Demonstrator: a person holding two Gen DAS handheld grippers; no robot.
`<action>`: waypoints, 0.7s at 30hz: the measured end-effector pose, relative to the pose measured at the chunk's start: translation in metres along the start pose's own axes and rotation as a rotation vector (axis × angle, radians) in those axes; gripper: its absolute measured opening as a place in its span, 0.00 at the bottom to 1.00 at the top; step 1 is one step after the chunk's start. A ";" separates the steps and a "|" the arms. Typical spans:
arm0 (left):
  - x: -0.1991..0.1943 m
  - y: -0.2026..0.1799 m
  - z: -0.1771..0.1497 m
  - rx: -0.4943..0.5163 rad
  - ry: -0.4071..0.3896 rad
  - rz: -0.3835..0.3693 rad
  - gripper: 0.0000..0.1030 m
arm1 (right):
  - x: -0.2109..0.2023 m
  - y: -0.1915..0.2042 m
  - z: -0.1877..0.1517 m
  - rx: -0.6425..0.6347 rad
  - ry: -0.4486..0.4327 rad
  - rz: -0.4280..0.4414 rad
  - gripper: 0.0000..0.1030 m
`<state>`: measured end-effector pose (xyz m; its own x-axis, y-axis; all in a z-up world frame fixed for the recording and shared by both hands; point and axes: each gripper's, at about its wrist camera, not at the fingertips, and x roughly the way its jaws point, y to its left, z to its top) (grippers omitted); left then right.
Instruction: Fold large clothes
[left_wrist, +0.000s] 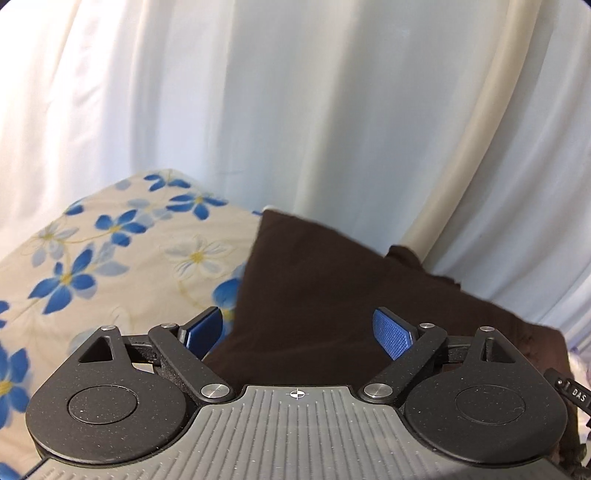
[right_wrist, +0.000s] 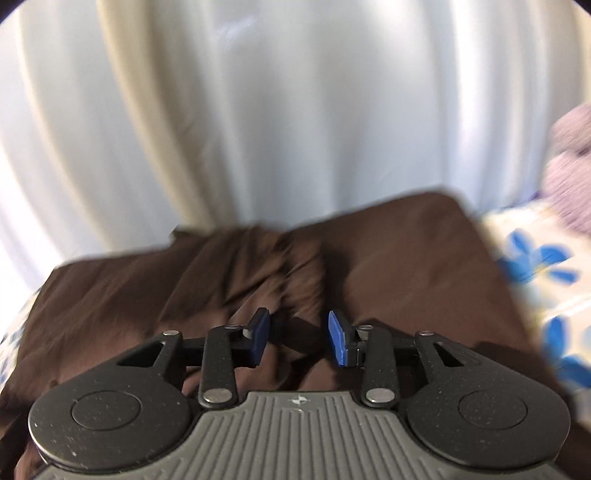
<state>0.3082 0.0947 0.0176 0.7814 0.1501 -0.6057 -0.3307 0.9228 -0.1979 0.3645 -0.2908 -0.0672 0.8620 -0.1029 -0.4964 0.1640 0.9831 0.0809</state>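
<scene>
Ribbed grey gripper bodies nearest, black linkages and blue pads ahead, above a dark brown cloth garment (left_wrist: 332, 280) on a cream bedsheet with blue flowers (left_wrist: 110, 251).

Left gripper (left_wrist: 299, 332): spread wide, blue fingertips (left_wrist: 393, 332) clear of the brown garment, nothing pinched; hanging over the garment's left edge, flowered sheet showing left of that edge. Right gripper (right_wrist: 297, 338): parted only partway, gap empty, pads not pressing anything; poised over the garment's rumpled middle, creases running away from the tips. Brown garment lying flat on the flowered sheet, far edge against pale white curtains (right_wrist: 295, 110). Sheet again right of the garment in the right wrist view, a blurred mauve knitted thing (right_wrist: 572, 166) beyond it.
</scene>
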 end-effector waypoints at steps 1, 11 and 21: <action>0.009 -0.007 0.003 -0.003 -0.005 -0.001 0.91 | -0.002 0.002 0.004 -0.005 -0.029 -0.019 0.32; 0.120 -0.084 0.005 0.175 -0.131 0.010 0.97 | 0.061 0.104 0.017 -0.265 -0.026 0.214 0.12; 0.186 -0.079 -0.034 0.180 -0.071 -0.058 1.00 | 0.105 0.070 -0.001 -0.293 -0.040 0.010 0.00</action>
<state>0.4612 0.0371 -0.1056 0.8336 0.1141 -0.5404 -0.1896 0.9781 -0.0860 0.4662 -0.2328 -0.1142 0.8820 -0.0936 -0.4618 0.0151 0.9852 -0.1709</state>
